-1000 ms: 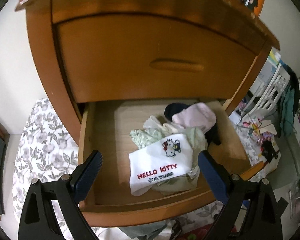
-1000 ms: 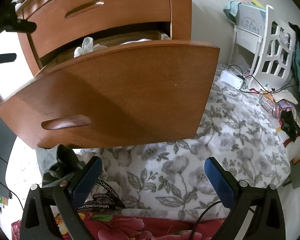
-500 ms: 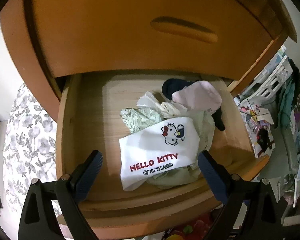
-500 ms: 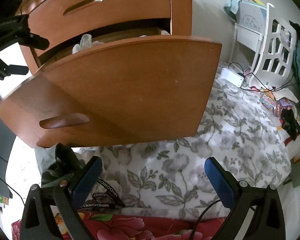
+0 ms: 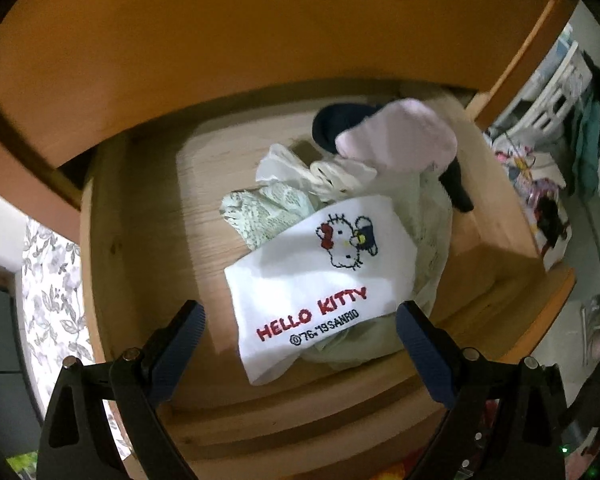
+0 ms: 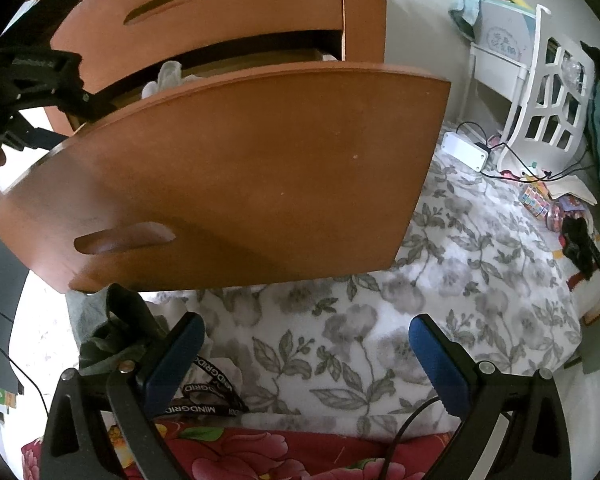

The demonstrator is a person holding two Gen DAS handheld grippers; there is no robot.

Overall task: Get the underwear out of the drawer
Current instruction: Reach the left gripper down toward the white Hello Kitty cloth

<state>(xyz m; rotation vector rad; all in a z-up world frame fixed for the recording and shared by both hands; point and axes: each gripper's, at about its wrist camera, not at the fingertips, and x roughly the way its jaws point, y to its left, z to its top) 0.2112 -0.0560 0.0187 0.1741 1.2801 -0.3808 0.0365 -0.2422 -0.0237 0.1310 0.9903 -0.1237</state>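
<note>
The left claw (image 5: 298, 334) is held over the open drawer (image 5: 140, 248), tilted down into it from above the front edge. Its blue-padded fingers (image 5: 180, 344) are spread wide apart, with nothing gripped and nothing touched. Between and just beyond them, the white Hello Kitty underwear (image 5: 320, 276) is seen lying on top of a heap of pale green lace clothes (image 5: 264, 212). A pink garment (image 5: 400, 144) and a dark one (image 5: 340, 124) are piled at the back of the drawer.

The right claw (image 6: 306, 354) is held low, outside the drawer, pointed at the drawer front (image 6: 240, 168) and the flowered bedspread (image 6: 440, 280) below it. Its fingers are likewise set wide apart and empty. A black lanyard (image 6: 208, 392) is seen lying near its left finger. In this view the left claw (image 6: 40, 80) is seen above the drawer's left end.
</note>
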